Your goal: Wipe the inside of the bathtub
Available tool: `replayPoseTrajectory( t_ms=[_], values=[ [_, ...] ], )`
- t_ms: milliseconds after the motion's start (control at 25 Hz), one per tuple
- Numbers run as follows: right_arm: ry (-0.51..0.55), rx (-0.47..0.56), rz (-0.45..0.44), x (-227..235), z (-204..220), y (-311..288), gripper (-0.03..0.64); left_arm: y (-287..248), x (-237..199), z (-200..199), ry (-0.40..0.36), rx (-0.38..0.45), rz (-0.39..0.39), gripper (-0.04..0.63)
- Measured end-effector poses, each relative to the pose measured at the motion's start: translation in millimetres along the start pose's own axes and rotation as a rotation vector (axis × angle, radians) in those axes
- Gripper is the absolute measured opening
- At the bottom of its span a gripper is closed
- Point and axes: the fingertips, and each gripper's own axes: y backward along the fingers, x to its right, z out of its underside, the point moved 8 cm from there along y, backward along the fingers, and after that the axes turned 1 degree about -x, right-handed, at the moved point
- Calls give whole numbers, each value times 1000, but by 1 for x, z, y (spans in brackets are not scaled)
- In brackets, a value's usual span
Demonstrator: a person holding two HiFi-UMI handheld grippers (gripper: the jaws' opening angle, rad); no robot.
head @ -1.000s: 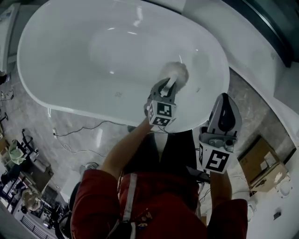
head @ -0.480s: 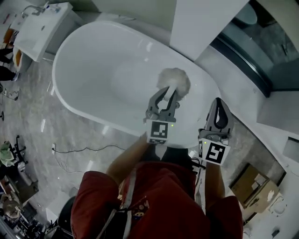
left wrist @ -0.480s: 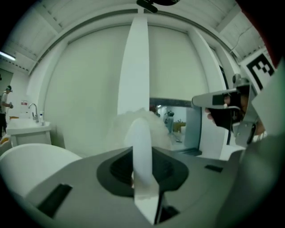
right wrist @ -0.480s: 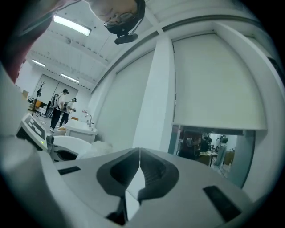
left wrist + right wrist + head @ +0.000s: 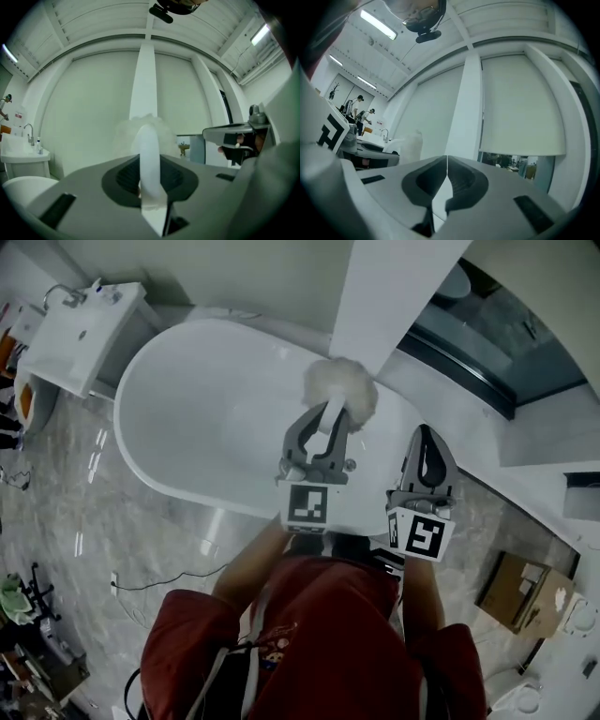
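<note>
Red cloth of the person's top (image 5: 309, 643) fills the near edge of the head view, with both forearms reaching forward from it. Off to the right a cardboard box (image 5: 520, 587) sits on the grey marbled floor (image 5: 75, 521). The left tongs (image 5: 324, 427) are clamped on the flat white handle (image 5: 335, 411) of a fluffy white duster (image 5: 339, 388). In the left gripper view that handle (image 5: 149, 154) stands upright, pinched between the two dark pads, and the fluffy head shows beyond it against a pale wall (image 5: 89, 108). Just beside them, the right tongs (image 5: 425, 439) are pressed together with nothing between them. In the right gripper view their pads meet along a thin line. Below and beyond both tongs lies the white oval bathtub (image 5: 141, 427). From the head view the duster's head overlaps the tub's far rim at the foot of a white pillar (image 5: 394, 306); whether it touches the tub cannot be told. At the tub's far left end stands a white washbasin (image 5: 80, 315) with a tap.
</note>
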Motion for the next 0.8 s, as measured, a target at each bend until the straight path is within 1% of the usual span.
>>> replayPoseTrajectory(
  t_ms=[80, 160, 320, 480, 520, 600, 680, 760, 800],
  values=[
    [-8, 14, 10, 2, -10, 7, 12, 7, 4, -13, 0, 25, 7, 92],
    [-17, 35, 16, 5, -17, 13, 14, 14, 12, -22, -22, 36, 13, 92],
    [-20, 65, 18, 16, -24, 33, 12, 29, 38, -40, -30, 71, -3, 92],
    [-44, 84, 33, 29, -24, 56, 12, 46, 62, -47, -32, 70, -26, 93],
    [-42, 90, 40, 31, -24, 62, 13, 50, 66, -48, -43, 65, -28, 92],
    [-22, 104, 53, 34, -26, 72, 13, 59, 76, -49, -89, 59, -20, 92],
    [-24, 115, 47, 35, -30, 82, 12, 70, 85, -50, -127, 61, -21, 93],
    [-56, 128, 34, 37, -35, 90, 13, 80, 94, -54, -139, 62, -43, 92],
    [-72, 134, 26, 38, -37, 93, 14, 84, 99, -58, -127, 66, -58, 92]
  ],
)
